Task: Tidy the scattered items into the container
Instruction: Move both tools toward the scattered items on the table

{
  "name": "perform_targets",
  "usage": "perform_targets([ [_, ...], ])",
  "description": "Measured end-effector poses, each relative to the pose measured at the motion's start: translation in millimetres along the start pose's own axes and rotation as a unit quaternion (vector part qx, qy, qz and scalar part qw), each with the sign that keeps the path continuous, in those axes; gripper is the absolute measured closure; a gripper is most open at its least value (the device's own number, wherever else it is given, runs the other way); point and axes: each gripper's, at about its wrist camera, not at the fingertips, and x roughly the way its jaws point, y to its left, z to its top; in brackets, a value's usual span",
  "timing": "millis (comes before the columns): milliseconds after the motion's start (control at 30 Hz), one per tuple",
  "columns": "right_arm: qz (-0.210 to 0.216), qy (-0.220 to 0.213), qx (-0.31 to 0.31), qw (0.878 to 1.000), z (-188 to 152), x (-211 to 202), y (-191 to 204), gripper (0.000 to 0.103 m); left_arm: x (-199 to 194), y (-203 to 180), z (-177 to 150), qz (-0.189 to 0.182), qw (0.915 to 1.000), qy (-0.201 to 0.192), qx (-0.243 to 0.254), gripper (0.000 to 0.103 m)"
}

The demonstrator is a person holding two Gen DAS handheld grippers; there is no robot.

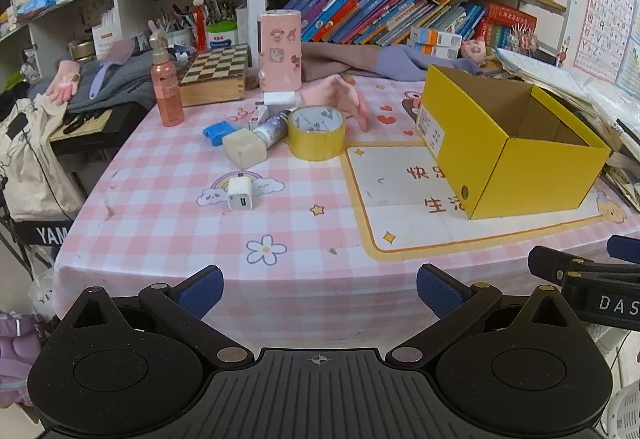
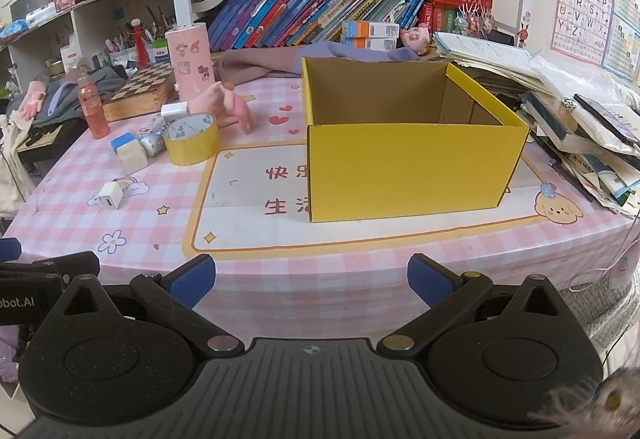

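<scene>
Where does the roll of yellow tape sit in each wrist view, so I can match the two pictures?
Left wrist view: the roll of yellow tape lies at upper centre, left of the yellow box.
Right wrist view: the tape lies at the left, well left of the box.
Shared landmark: the white charger cube, nearer the camera than the tape in both.

Box (image 2: pixel 412 175) on table (image 2: pixel 280 279) — tape roll (image 2: pixel 192 143), charger (image 2: pixel 110 196) to its left.

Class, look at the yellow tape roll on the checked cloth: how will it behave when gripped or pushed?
The tape roll lies flat, so it probably slides rather than rolls. Its hollow ring looks stiff and light. Its glossy side may slip between fingers.
</scene>
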Motion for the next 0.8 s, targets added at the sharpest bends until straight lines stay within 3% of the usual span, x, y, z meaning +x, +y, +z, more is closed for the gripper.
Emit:
perform_targets([
  [800,0.004,0.000,-0.017,1.000,8,7,20,0.000,4,16,3,0.001,1.0000,0.002,-0.009,0.000],
])
